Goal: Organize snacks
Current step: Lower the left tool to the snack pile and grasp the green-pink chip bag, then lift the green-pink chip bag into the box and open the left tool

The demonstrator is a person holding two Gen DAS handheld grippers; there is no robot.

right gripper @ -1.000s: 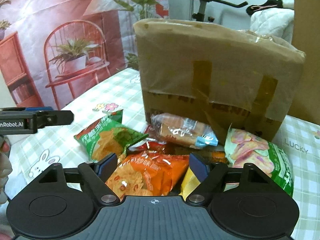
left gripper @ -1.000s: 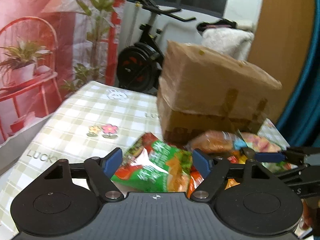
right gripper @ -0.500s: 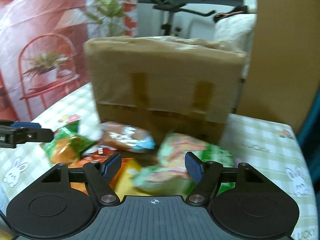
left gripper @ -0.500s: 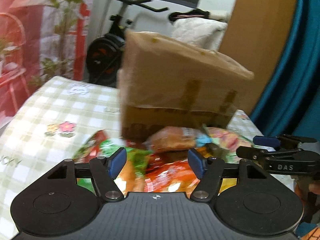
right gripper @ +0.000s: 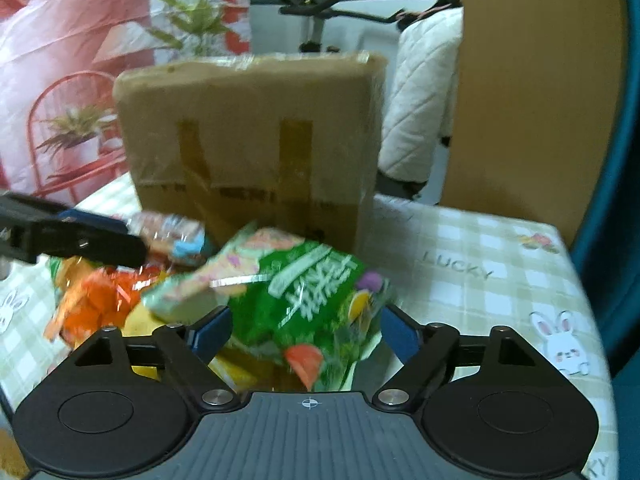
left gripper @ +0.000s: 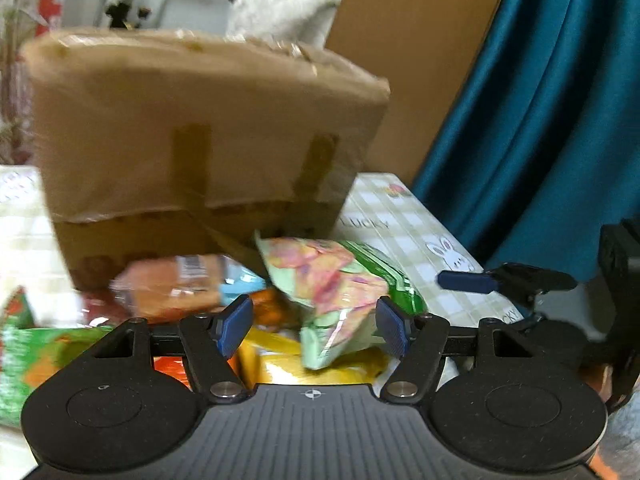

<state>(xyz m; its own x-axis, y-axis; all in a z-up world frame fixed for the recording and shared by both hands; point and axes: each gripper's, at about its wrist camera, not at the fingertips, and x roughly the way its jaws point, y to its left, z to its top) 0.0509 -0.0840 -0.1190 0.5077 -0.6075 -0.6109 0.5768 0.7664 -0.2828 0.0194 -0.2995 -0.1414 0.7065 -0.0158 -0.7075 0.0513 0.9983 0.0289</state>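
A pile of snack bags lies on the checked tablecloth (left gripper: pixel 404 224) in front of a taped cardboard box (left gripper: pixel 192 140). A green and pink snack bag (left gripper: pixel 332 280) rests on top at the right of the pile. My left gripper (left gripper: pixel 314 328) is open, with this bag's lower end between its blue pads, not squeezed. In the right wrist view the same green bag (right gripper: pixel 304 292) fills the gap of my right gripper (right gripper: pixel 306 334), whose jaws are opening. A wrapped bread (left gripper: pixel 172 284), an orange bag (right gripper: pixel 92 296) and a yellow bag (left gripper: pixel 280 360) lie beneath and to the left.
The cardboard box (right gripper: pixel 256 140) stands close behind the pile. Bare tablecloth (right gripper: pixel 480 276) stretches right of the pile to the table edge. A teal curtain (left gripper: pixel 540 100) and a wooden panel (right gripper: pixel 532 80) stand beyond, with an exercise bike and a white quilted cover behind the box.
Both grippers have swung rightward across the pile, from the green and orange bags to the green and pink bag. The right jaws stand wider than half a second ago.
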